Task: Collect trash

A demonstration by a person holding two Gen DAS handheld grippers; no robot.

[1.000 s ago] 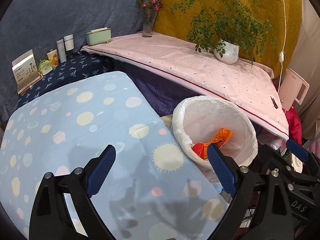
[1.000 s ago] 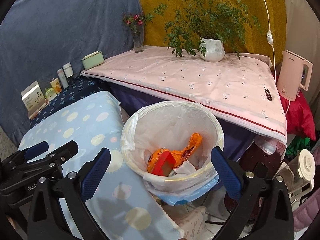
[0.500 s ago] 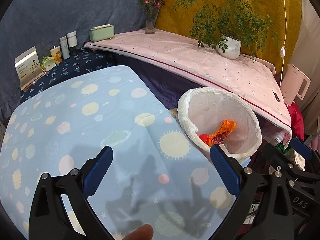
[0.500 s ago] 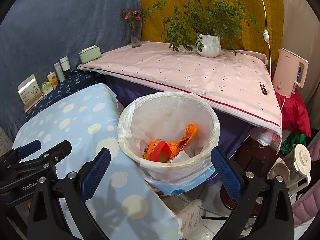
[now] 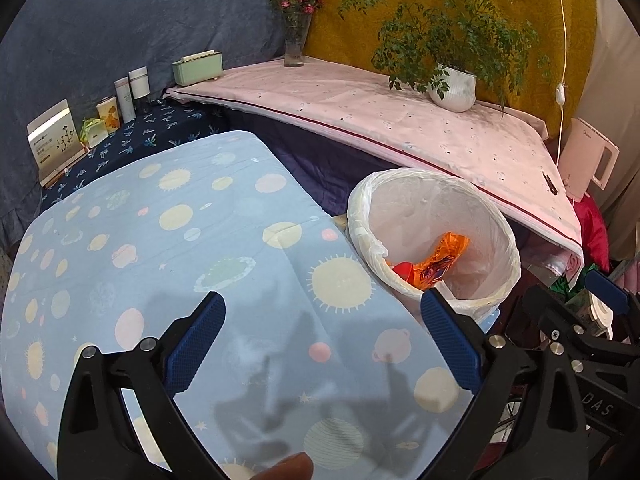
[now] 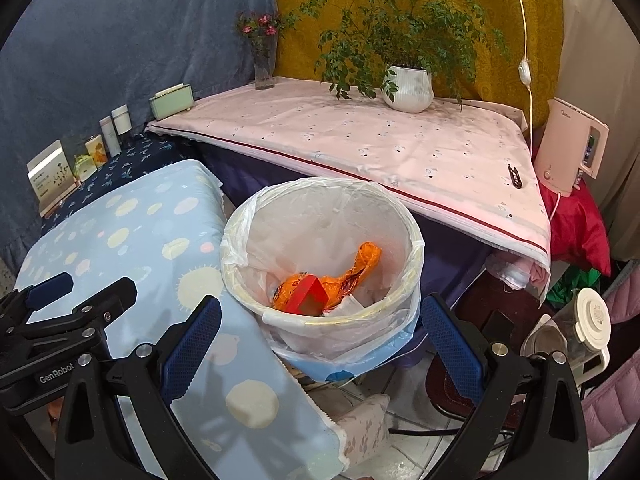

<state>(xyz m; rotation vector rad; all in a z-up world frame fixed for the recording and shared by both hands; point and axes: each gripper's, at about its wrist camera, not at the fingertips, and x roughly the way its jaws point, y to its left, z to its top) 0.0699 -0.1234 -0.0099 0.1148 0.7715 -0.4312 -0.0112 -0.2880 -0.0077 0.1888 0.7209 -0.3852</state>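
Observation:
A white bin [image 6: 320,216] lined with a clear plastic bag stands on the floor between the blue bed and the pink table. Inside lie a crumpled orange wrapper [image 6: 360,264], a red piece [image 6: 310,296] and some white scraps. My right gripper [image 6: 320,308] hangs open just in front of the bin's near rim, holding nothing. My left gripper [image 5: 320,304] is open over the light blue planet-print sheet [image 5: 180,240], with nothing between its fingers. From there the bin [image 5: 420,208] is to its right, the orange wrapper [image 5: 444,260] showing inside. Each gripper shows at the edge of the other's view.
Behind the bin, a pink-covered table [image 6: 400,148] carries a potted plant [image 6: 408,88], a flower vase [image 6: 264,68] and a green box [image 6: 172,98]. A pink kettle [image 6: 572,152] stands at right. Bottles and cards line the dark shelf [image 5: 132,140]. A lidded jug [image 6: 588,320] sits on the floor. A person's fingertip [image 5: 288,468] shows at the bottom edge.
Both views have shifted only slightly. A person's fingertip has come into the bottom edge of the left wrist view. The trash in the bin lies as before.

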